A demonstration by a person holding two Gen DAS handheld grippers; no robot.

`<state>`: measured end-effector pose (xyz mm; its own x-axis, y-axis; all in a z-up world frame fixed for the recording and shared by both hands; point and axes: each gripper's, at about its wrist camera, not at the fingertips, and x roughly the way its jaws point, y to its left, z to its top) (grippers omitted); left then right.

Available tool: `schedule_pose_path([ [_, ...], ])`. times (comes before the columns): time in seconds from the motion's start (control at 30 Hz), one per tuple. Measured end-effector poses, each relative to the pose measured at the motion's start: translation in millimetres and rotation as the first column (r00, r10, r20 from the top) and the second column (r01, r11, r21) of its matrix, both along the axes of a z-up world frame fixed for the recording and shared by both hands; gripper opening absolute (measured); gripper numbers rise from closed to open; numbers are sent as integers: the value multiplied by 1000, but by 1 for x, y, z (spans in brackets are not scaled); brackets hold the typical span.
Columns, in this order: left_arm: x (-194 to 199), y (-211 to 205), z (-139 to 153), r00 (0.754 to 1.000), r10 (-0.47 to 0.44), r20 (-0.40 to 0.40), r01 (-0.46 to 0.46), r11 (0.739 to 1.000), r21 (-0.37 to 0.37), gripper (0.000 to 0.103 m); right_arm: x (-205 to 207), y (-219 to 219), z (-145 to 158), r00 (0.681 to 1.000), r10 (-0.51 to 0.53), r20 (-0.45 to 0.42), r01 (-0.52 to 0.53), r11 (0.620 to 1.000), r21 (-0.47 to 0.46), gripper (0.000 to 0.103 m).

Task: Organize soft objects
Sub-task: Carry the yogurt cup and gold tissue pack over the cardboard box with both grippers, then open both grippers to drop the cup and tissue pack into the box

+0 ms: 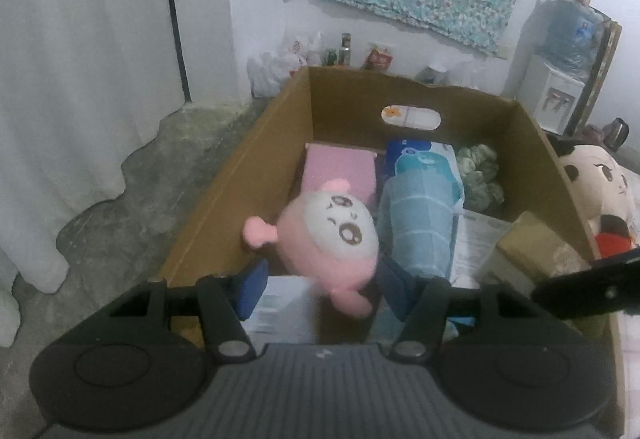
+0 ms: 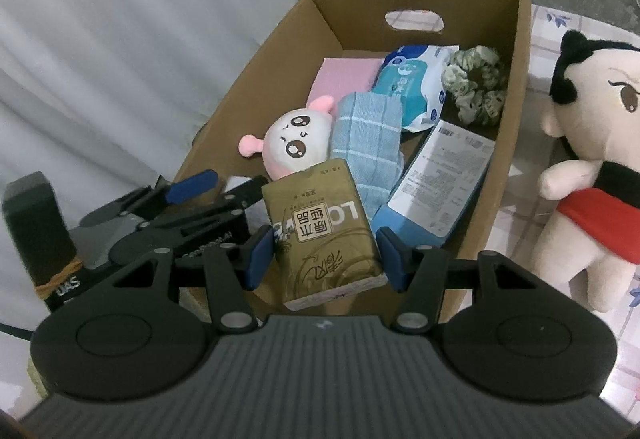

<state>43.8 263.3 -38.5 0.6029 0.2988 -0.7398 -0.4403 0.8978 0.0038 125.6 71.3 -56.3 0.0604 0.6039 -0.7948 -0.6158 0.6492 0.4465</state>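
My left gripper [image 1: 320,279] grasps the pink plush [image 1: 328,239] over the cardboard box [image 1: 240,175], my right gripper [image 2: 324,259] the gold tissue pack [image 2: 320,235], so I should lower both into the near end's gaps before letting go.

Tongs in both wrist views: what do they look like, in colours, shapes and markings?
Both match. The right tongs have a ribbed grey body with a small white mark, two round black discs, black angular linkage arms with silver pivot rivets, and blue rectangular pads. The left tongs look the same; seen from the right wrist view, white lettering shows on their black side. No cables, sleeves or hands visible.
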Motion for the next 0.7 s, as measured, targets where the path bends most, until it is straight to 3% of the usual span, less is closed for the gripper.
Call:
schedule_pose_path([
  [0.23,-4,5,1,1000,0,15,0,1000,-11,63,0,9,-8,999,22,-23,-22,1000,-11,56],
  [0.5,-34,6,36,988,54,146,-50,998,-30,85,-12,44,-26,993,104,-59,-107,993,-48,58],
  [0.63,-50,13,50,974,96,203,-90,995,-39,86,-19,66,-40,985,143,-100,-148,988,-51,59],
  [0.7,-54,16,53,971,111,213,-108,994,-26,86,-24,76,-46,978,172,-119,-179,982,-54,66],
])
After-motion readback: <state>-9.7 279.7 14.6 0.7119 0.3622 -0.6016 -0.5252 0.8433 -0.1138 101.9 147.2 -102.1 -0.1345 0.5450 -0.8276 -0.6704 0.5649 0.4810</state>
